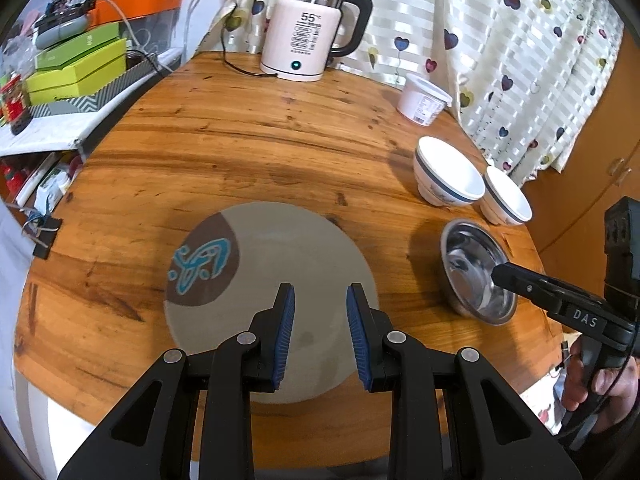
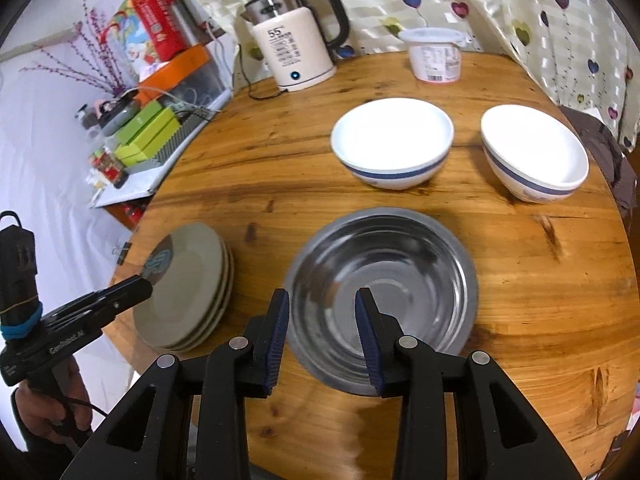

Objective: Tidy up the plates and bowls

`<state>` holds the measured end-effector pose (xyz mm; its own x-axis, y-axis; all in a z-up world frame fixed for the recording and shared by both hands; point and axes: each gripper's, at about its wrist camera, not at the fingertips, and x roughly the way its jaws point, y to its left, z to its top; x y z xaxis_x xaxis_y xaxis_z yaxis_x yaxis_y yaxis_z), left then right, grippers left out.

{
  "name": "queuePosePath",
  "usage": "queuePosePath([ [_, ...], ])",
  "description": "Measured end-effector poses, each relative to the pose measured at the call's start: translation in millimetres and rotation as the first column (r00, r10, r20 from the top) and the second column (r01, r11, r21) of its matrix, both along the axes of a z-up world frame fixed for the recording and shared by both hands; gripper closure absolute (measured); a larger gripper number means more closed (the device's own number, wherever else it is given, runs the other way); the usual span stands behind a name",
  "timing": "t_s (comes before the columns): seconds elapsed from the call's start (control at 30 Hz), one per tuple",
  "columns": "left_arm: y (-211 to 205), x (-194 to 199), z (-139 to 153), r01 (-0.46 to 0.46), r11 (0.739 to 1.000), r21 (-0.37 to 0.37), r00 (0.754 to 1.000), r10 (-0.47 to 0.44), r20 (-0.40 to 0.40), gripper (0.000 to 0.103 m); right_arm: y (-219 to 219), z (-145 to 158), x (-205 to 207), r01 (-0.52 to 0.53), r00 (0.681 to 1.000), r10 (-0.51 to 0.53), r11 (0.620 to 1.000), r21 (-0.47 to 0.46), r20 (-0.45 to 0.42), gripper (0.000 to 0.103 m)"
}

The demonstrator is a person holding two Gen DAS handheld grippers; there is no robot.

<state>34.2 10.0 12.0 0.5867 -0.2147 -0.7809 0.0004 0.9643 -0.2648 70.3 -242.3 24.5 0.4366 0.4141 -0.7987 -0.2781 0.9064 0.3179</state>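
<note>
The round wooden surface (image 2: 520, 280) carries everything, its grain running in dark streaks across orange-brown boards.

Largest of the task's things is the stack of grey plates (image 2: 188, 292), lying flat near the surface's left edge. The top plate (image 1: 280, 280) is matte grey with a brown patch at one side bearing a turquoise motif; from the right wrist view at least three rims show, one upon another. The left hand-held gripper (image 1: 320, 320) hangs over the near half of this top plate, its blue-ribbed pads apart with bare plate showing between them, gripping nothing. Whether the pads touch the plate cannot be told.

Next is the stainless steel bowl (image 2: 384, 300), round, shiny and empty, standing upright just right of the plates. The right hand-held gripper (image 2: 322, 336) is above its near rim, the jaws parted: the left pad is outside the bowl's wall, the right pad over its inside. Whether either pad touches the rim cannot be told, and the steel is slightly blurred there.

Farther back stand two white ceramic bowls, each with a blue band below the rim. The left white bowl (image 2: 394, 142) is upright, mouth upward, beyond the steel bowl. The right white bowl (image 2: 534, 152) stands beside it, apart, nearer the surface's right edge.

All these pieces are round, so none has a long axis.
</note>
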Motion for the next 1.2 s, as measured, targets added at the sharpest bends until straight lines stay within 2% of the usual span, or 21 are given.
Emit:
queuePosePath([
  [0.57, -57.4, 30.3, 1.7, 0.148, 0.989, 0.013, 0.989, -0.148, -0.009, 0.075, -40.7, -0.6, 2.6, 0.086, 0.996, -0.086, 0.996, -0.014, 0.003, 0.069],
  [1.2, -82.6, 53.4, -0.3, 0.201, 0.980, 0.005, 0.979, -0.201, -0.022, 0.075, -61.7, -2.3, 12.1, 0.126, 0.992, -0.126, 0.992, -0.009, -0.004, 0.069],
])
